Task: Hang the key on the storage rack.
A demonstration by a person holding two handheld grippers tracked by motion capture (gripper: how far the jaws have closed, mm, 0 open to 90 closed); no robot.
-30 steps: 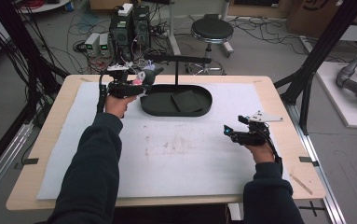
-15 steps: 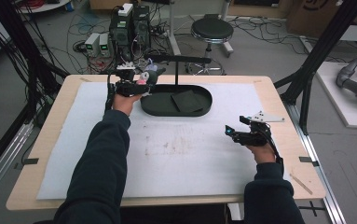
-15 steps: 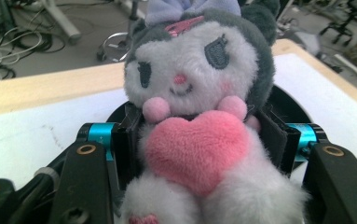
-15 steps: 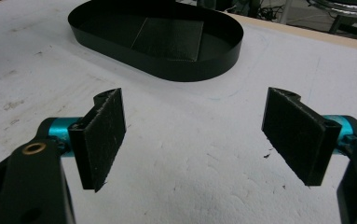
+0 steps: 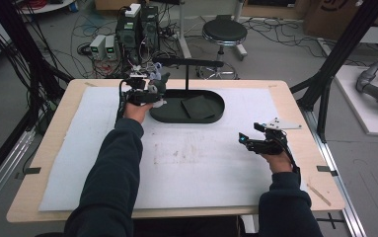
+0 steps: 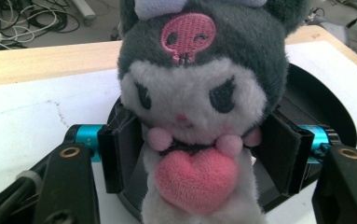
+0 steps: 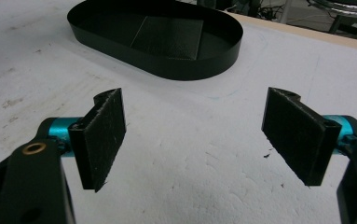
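Left gripper (image 6: 199,154) is sitting at the left end of the black oval tray (image 5: 216,117); its jaws have just been opening, flanking a plush toy (image 6: 197,112) without clearly pressing it. Right gripper (image 7: 195,135) is hovering wide apart, nothing between, near the tray's right end

A plush doll (image 6: 195,116) with a dark grey hood, a white face, a pink skull badge on its forehead and a pink heart at its chest stands upright, facing the camera in the left gripper view. It sits at the left end of the black oval tray (image 5: 216,116) on the table.
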